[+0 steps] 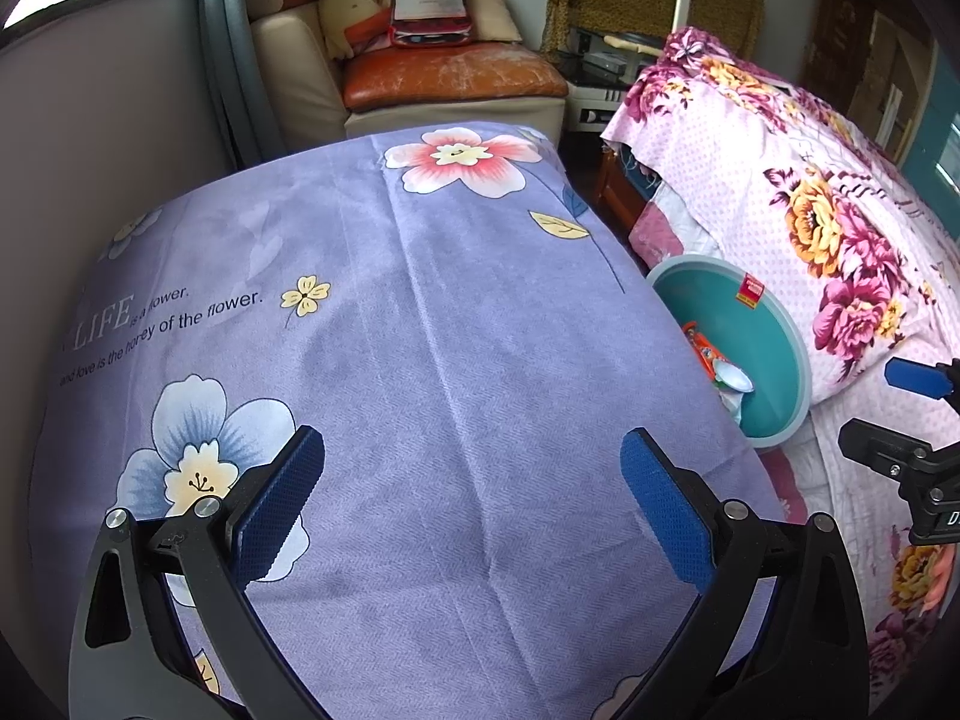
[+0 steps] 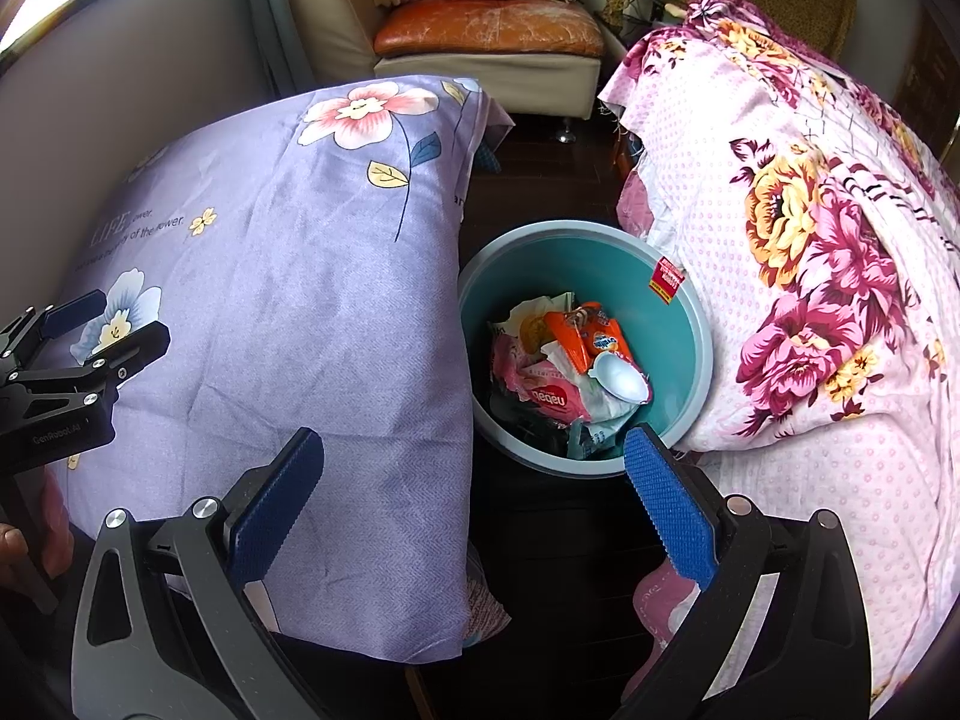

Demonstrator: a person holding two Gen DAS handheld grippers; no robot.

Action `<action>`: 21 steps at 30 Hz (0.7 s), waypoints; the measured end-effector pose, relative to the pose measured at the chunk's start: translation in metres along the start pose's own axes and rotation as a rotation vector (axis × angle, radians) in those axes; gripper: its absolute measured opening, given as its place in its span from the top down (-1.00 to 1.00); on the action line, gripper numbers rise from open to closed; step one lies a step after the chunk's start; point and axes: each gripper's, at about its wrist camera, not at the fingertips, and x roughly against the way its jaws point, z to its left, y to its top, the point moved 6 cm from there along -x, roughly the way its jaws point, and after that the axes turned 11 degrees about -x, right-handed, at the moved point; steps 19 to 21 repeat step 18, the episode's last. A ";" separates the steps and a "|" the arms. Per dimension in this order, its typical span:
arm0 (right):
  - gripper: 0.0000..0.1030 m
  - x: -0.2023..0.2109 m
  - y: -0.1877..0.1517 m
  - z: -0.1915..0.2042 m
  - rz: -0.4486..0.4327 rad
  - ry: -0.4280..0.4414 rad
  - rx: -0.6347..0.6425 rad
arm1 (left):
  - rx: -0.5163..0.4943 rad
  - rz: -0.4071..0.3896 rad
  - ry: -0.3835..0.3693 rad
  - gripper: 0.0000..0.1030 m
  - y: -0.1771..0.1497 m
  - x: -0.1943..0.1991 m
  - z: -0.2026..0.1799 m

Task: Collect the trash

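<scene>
the right gripper (image 2: 474, 504) hangs with its blue pads spread apart and nothing between them, above the dark gap between the two beds. just ahead and slightly right of its centreline sits the teal trash bin (image 2: 690, 324), wedged between the lavender floral cloth (image 2: 300, 312) and the pink floral bedding (image 2: 840, 300), already holding an orange snack wrapper (image 2: 579, 339) and a white cup lid (image 2: 621, 378). the left gripper (image 1: 474, 504), also spread and empty, hovers over the lavender cloth, with the bin off to its right. i judge the right one nearer. no loose trash shows on the cloth beyond.
</scene>
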 end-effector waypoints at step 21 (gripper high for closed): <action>-0.87 0.001 0.001 0.000 0.003 0.000 0.003 | 0.013 0.020 -0.007 -0.92 -0.010 -0.006 0.003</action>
